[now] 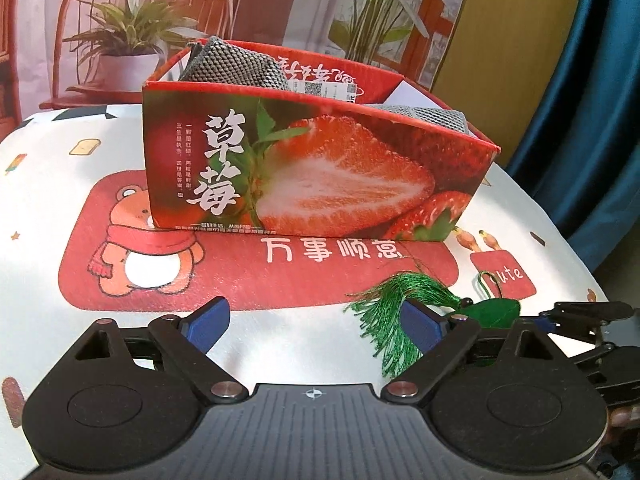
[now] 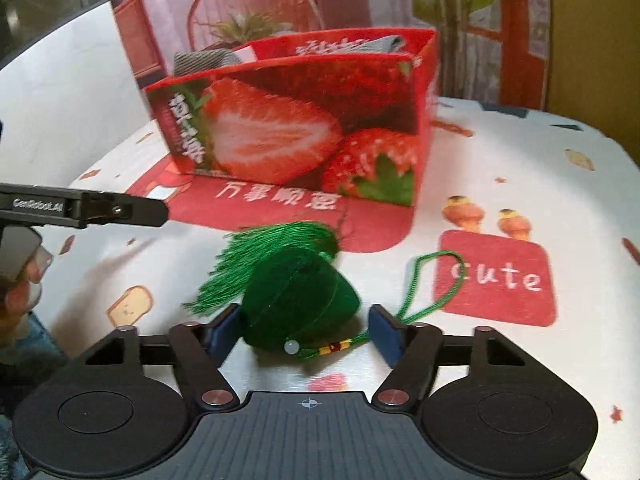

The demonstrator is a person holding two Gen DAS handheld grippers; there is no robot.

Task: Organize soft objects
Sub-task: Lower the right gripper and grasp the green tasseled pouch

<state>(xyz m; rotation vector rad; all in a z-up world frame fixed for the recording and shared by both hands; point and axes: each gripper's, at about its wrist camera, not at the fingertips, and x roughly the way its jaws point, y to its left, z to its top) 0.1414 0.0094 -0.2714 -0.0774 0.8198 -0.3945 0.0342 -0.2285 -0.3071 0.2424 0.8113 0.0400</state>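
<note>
A green heart-shaped sachet (image 2: 300,300) with a green tassel (image 2: 264,252) and a loop cord (image 2: 428,280) lies on the table in front of the strawberry box (image 2: 296,132). My right gripper (image 2: 306,334) straddles it. The left pad touches the sachet's side, while a gap shows at the right pad, so the jaws are open around it. My left gripper (image 1: 316,324) stands open over bare cloth, with its right finger overlapping the tassel (image 1: 400,300). The box (image 1: 312,168) holds grey mesh cloths (image 1: 228,64). The sachet (image 1: 492,310) lies to the left gripper's right.
A printed tablecloth (image 1: 120,312) with a bear and a red "cute" patch (image 2: 496,276) covers the table. Behind the box hangs a backdrop printed with plants (image 1: 132,28). A blue curtain (image 1: 600,100) is at the right. The left gripper's finger (image 2: 100,210) reaches in from the left.
</note>
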